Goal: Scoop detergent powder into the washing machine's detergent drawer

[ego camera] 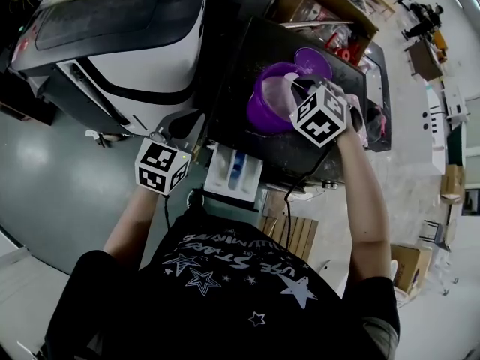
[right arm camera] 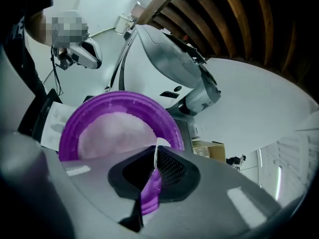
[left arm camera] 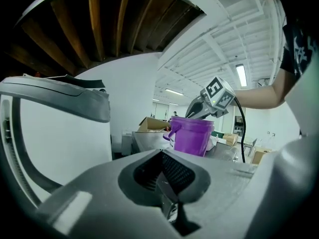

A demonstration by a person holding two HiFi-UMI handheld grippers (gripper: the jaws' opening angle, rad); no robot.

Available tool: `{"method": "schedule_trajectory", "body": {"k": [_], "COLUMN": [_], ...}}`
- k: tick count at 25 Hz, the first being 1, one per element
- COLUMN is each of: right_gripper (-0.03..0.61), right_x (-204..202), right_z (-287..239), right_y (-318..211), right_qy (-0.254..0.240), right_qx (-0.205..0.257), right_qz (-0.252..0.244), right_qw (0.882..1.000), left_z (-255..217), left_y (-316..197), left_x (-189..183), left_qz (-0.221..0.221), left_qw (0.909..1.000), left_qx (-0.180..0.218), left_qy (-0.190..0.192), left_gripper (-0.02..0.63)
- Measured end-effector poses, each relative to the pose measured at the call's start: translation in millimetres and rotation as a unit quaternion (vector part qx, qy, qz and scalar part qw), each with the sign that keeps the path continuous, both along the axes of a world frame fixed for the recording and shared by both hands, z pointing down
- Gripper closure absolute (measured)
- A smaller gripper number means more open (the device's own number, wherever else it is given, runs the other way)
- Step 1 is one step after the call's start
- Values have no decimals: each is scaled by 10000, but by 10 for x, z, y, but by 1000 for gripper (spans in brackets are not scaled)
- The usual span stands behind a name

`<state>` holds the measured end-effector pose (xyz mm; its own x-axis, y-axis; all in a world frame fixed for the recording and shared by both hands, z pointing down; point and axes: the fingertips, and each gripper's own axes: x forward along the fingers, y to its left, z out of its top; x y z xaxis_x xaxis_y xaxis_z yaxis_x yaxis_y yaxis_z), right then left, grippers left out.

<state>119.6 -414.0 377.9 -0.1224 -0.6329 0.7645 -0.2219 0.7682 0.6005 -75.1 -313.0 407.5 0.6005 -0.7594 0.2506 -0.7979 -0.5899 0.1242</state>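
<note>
A purple detergent bucket (ego camera: 264, 105) stands open on the black top of the washing machine (ego camera: 240, 66), its purple lid (ego camera: 313, 61) lying behind it. Pale powder (right arm camera: 115, 131) fills the bucket (right arm camera: 70, 128). My right gripper (ego camera: 300, 90) hangs over the bucket's rim, and in the right gripper view it (right arm camera: 155, 156) is shut on a purple scoop handle (right arm camera: 149, 193). The white detergent drawer (ego camera: 232, 172) is pulled out at the machine's front, with a blue part inside. My left gripper (ego camera: 182, 122) sits left of the drawer; its jaws (left arm camera: 167, 183) are together and hold nothing. The left gripper view also shows the bucket (left arm camera: 192, 136).
A large white and black machine (ego camera: 112, 36) stands to the left. An open cardboard box (ego camera: 322, 6) sits behind the washing machine. A wooden pallet (ego camera: 289, 235) lies on the floor under the right arm. Grey floor (ego camera: 60, 178) spreads at the left.
</note>
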Motion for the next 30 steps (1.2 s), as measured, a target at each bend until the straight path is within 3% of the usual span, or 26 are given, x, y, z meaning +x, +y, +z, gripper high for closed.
{"method": "schedule_trajectory", "body": {"k": [5, 15, 30], "right_gripper": [541, 540, 538], "right_x": [-45, -86, -157], "right_z": [169, 355, 439], "right_y": [-63, 54, 185], "right_qy": [231, -103, -129], "right_qx": [-407, -1531, -2998], "right_qz": [-40, 401, 603], "right_qw": [9989, 9873, 9520], "left_z": [97, 92, 128], "left_y": [-63, -101, 26], "left_x": [-29, 66, 208], "left_qz": [-69, 159, 509], "left_qw": [9998, 9998, 9987], "left_qx": [-116, -40, -78], "left_qy": [117, 82, 38], "left_gripper": [614, 614, 614]}}
